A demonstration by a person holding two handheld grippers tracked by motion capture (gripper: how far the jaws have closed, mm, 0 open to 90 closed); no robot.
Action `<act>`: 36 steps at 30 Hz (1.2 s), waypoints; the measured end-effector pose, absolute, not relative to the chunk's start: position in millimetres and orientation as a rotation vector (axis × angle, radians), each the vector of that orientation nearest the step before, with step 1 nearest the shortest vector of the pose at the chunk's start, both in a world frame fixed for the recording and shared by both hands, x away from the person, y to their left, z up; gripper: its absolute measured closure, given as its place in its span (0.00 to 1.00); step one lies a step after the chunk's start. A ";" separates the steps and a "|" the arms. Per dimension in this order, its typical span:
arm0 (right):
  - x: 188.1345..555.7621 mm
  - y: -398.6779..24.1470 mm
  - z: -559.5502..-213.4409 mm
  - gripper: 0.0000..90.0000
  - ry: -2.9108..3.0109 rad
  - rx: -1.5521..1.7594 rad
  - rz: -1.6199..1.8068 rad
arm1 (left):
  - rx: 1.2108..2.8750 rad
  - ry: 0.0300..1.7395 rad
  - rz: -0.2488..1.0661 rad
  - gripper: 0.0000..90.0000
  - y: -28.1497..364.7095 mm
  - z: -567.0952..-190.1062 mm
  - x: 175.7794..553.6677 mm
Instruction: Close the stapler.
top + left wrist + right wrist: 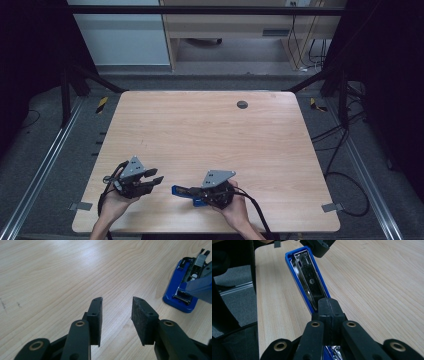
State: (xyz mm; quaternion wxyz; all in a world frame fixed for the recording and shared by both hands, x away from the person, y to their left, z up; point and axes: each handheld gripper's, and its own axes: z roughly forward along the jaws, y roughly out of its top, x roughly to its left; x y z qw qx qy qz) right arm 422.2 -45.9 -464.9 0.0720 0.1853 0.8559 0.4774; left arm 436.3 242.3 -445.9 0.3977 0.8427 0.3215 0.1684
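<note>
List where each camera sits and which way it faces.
High view: above the person's side, looking forward and down on the table; both forearms, left gripper and right gripper show.
Left gripper view: rides the left gripper, looks along its parted fingers over the table toward the stapler.
Right gripper view: rides the right gripper, looks along its closed fingers down the opened stapler.
Shared: all three show the blue stapler.

Stapler (pixel 308 277) rear hidden behind right gripper's (pixel 329 312) fingers.
</note>
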 end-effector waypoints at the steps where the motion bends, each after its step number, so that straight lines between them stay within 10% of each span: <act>1: 422.0 -46.2 -464.8 1.00 2.570 0.556 1.436 | 2.136 0.813 0.432 0.67 242.0 -446.0 436.1; 36: 420.1 -61.0 -460.3 1.00 2.553 0.576 1.450 | 2.143 0.804 0.424 0.67 238.9 -448.6 435.0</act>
